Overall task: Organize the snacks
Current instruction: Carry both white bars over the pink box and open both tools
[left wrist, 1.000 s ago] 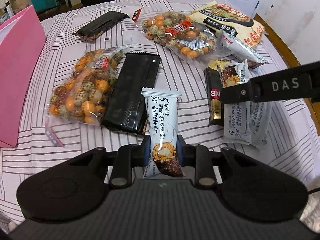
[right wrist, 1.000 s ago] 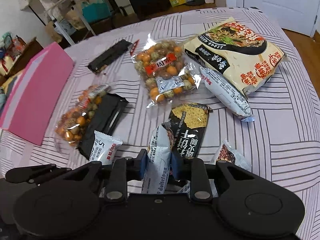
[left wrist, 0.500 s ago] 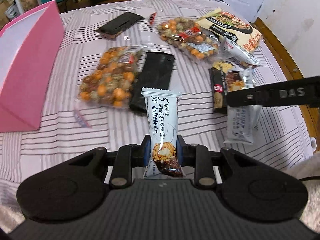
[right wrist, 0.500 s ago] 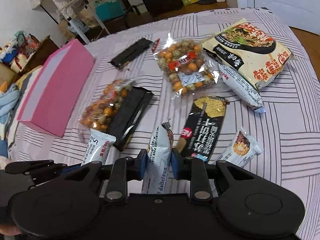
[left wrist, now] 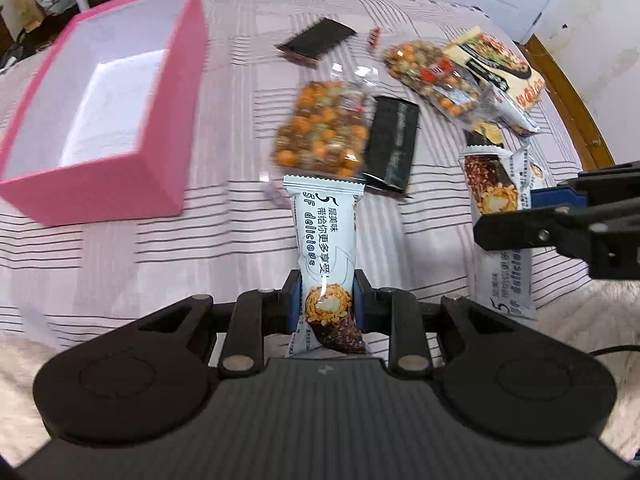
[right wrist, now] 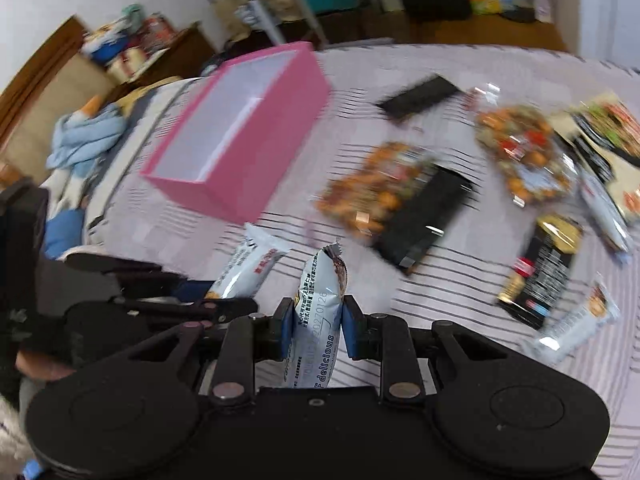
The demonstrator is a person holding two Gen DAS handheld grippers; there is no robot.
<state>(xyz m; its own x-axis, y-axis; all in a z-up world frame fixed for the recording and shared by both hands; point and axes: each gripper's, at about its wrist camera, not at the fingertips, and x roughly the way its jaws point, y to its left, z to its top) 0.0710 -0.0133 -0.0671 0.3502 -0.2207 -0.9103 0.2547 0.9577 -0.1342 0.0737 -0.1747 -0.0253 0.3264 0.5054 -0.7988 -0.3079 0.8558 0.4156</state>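
My left gripper (left wrist: 325, 294) is shut on a white wafer bar (left wrist: 326, 240) and holds it above the striped cloth. My right gripper (right wrist: 316, 322) is shut on a second white wafer bar (right wrist: 320, 304); that gripper and its bar (left wrist: 496, 216) also show at the right of the left wrist view. An open pink box (left wrist: 104, 120) with a white, empty inside stands at the left of the table, ahead and left of both grippers; it also shows in the right wrist view (right wrist: 244, 140). The left gripper's bar (right wrist: 248, 266) shows low left in the right wrist view.
On the cloth lie two bags of coated nuts (left wrist: 320, 128) (left wrist: 432, 72), two black packets (left wrist: 394, 144) (left wrist: 316, 40), a noodle bag (left wrist: 500, 68), a dark cracker pack (right wrist: 544, 268) and another wafer bar (right wrist: 576, 320). The table edge runs along the right (left wrist: 568, 96).
Both grippers have swung left and back with their bars. The pink box has come further into view, and its open inside now shows.
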